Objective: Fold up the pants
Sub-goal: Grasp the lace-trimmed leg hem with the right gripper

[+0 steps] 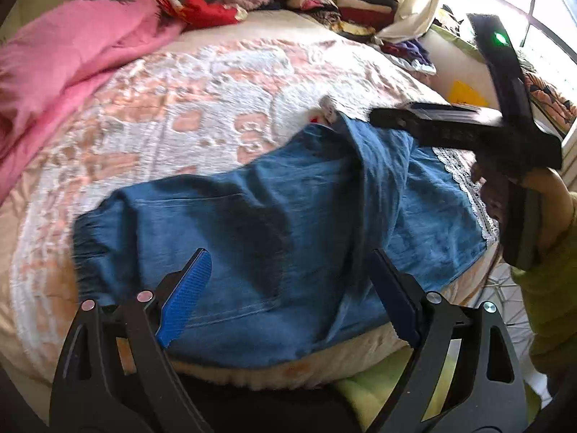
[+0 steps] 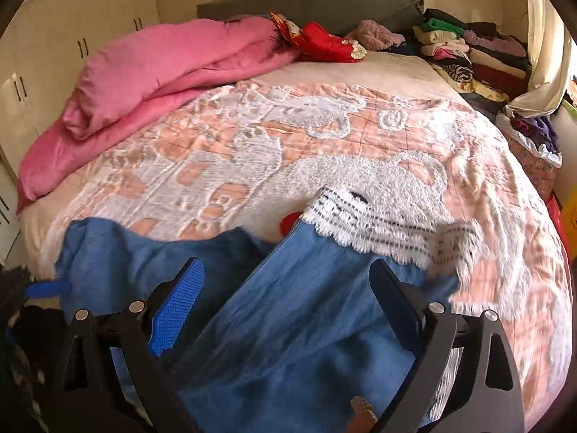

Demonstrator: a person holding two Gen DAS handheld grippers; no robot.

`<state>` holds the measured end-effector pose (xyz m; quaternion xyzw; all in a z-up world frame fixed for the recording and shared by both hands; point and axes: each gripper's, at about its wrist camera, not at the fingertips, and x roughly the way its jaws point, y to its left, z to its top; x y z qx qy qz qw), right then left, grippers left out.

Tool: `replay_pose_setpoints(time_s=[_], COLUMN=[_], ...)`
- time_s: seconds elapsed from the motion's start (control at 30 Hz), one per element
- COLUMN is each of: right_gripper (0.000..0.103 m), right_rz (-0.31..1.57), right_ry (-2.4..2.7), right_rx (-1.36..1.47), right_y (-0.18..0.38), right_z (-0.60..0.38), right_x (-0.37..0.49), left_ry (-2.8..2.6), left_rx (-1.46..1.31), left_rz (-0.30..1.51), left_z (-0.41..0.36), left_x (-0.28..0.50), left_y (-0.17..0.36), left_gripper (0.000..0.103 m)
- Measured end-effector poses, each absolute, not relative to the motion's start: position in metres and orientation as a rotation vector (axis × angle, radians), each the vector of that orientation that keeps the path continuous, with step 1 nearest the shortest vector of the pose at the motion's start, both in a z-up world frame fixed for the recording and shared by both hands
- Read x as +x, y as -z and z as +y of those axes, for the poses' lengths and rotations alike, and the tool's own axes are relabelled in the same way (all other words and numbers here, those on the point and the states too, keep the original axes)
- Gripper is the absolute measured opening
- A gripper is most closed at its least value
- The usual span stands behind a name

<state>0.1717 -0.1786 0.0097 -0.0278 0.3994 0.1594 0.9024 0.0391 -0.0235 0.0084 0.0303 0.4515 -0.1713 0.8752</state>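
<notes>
The blue denim pants with white lace trim at the cuff (image 1: pixel 288 216) lie on the bed's peach and white patterned bedspread (image 1: pixel 173 115), near its edge closest to me, with a fold of cloth crossing the middle. Their long axis runs sideways across both views: the gathered waist end sits off to the left of the left hand-held gripper (image 1: pixel 288 288), and the lace-trimmed leg end lies out to its right and a little beyond.

That left hand-held gripper hovers above the denim with its jaws spread wide, nothing pinched between its blue pads (image 1: pixel 185 299). The right hand-held gripper (image 2: pixel 288 306) is likewise wide open over a leg of the pants, the cloth passing under the gap but free of its fingers. In the left view its black body shows to the right, held by a hand (image 1: pixel 541 209) in a yellow-green sleeve (image 1: pixel 551 299).

Beyond both grippers, a rumpled pink quilt (image 2: pixel 155 72) lies to the far left, a red embroidered cloth (image 2: pixel 324 43) sits by the grey headboard (image 2: pixel 306 3), and stacks of folded clothes (image 2: pixel 468 54) stand at the far right.
</notes>
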Motion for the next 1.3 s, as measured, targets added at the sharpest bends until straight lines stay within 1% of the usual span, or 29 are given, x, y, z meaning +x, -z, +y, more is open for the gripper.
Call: replay_pose_setpoints(time_s=[0.3,0.37,0.4,0.47,0.53,0.57,0.6,0.63,0.67,0.7,0.73,0.77,0.8,0.83,0.9,0.97,1.07,1.1,1.13,1.2,1.3], right_gripper=[0.092,0.092,0.092,0.092,0.091,0.088,0.085,0.076,0.066,0.061,0.050,0.039,0.032,0.022,0.016,0.013,0.013,0.013,0.013,0.013,0.013], right_rz=[0.916,0.944,0.962,0.994,1.018,1.025,1.028,1.034,1.041,1.048,1.047,1.035,1.022,1.004,0.977,0.938,0.899,0.886,0.864,0.825,0.778], right_ry=[-0.300,-0.282,-0.271,-0.253,-0.230,-0.231,-0.227,-0.216,-0.213,-0.211,-0.204,-0.205,-0.225,-0.260,-0.275,-0.281,-0.278,-0.277,-0.275,-0.267,-0.253], right_rx=[-0.027,-0.028,-0.021,-0.010,0.000,0.007,0.006,0.002,0.000,-0.002,-0.008,-0.012,0.000,0.037,0.058,0.073,0.126,0.145,0.166,0.177,0.200], right_y=[0.006,0.011,0.016,0.024,0.031,0.035,0.037,0.041,0.045,0.048,0.050,0.051,0.050,0.047,0.041,0.032,0.018,0.012,0.004,-0.010,-0.027], right_z=[-0.177,-0.176,-0.176,-0.177,-0.177,-0.176,-0.176,-0.175,-0.175,-0.175,-0.176,-0.177,-0.179,-0.183,-0.189,-0.197,-0.215,-0.222,-0.232,-0.244,-0.265], right_x=[0.243,0.255,0.263,0.275,0.282,0.286,0.288,0.290,0.292,0.294,0.295,0.295,0.294,0.291,0.285,0.275,0.260,0.254,0.245,0.230,0.203], left_ry=[0.465,0.500,0.511,0.532,0.545,0.555,0.560,0.564,0.573,0.577,0.576,0.573,0.572,0.573,0.575,0.577,0.575,0.572,0.569,0.556,0.551], left_rx=[0.040,0.028,0.025,0.021,0.013,0.009,0.007,0.005,0.006,0.012,0.020,0.030,0.029,0.026,0.020,0.018,0.024,0.030,0.032,0.022,0.020], left_rz=[1.016,1.034,1.035,1.039,1.048,1.055,1.062,1.068,1.078,1.084,1.086,1.083,1.080,1.077,1.069,1.061,1.044,1.037,1.032,1.019,1.009], left_z=[-0.062,-0.069,-0.072,-0.078,-0.082,-0.085,-0.086,-0.089,-0.091,-0.092,-0.094,-0.095,-0.095,-0.094,-0.093,-0.090,-0.086,-0.086,-0.086,-0.084,-0.082], left_x=[0.062,0.064,0.065,0.066,0.067,0.068,0.069,0.069,0.069,0.069,0.069,0.067,0.068,0.067,0.067,0.067,0.060,0.059,0.059,0.058,0.056], left_y=[0.012,0.015,0.016,0.019,0.023,0.026,0.030,0.032,0.037,0.041,0.044,0.047,0.048,0.049,0.050,0.051,0.051,0.050,0.050,0.049,0.047], left_gripper=[0.081,0.074,0.069,0.064,0.052,0.050,0.044,0.035,0.030,0.022,0.020,0.020,0.020,0.020,0.020,0.020,0.020,0.023,0.030,0.036,0.036])
